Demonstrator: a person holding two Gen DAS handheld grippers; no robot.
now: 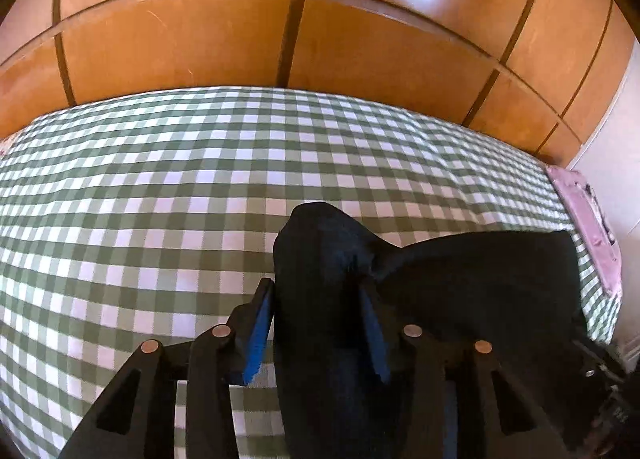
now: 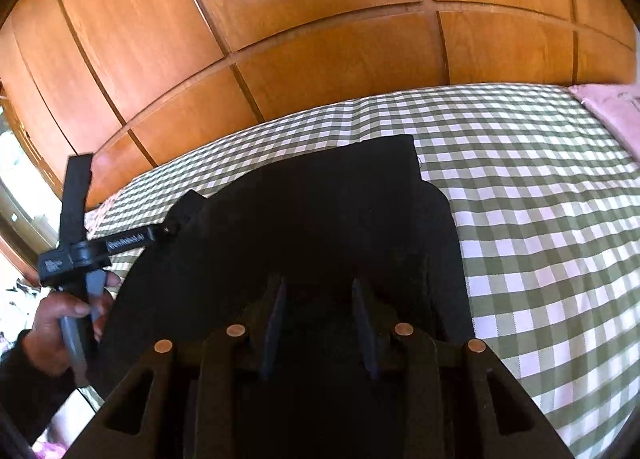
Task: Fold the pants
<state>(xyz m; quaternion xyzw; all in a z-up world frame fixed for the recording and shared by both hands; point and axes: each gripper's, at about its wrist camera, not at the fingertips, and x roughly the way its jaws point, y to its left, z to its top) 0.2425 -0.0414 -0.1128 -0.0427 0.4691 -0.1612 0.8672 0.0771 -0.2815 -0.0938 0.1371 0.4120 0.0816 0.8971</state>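
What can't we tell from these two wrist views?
- Left wrist view: the black pants fill the left gripper; whether the pads pinch the cloth is unclear.
- Right wrist view: the right gripper is dark against dark cloth; its grip is unreadable.
- Both views: the near end of the pants is cut off by the bottom edge, so the fold stage is unknown.
- The pink item is cropped by the fisheye rim.
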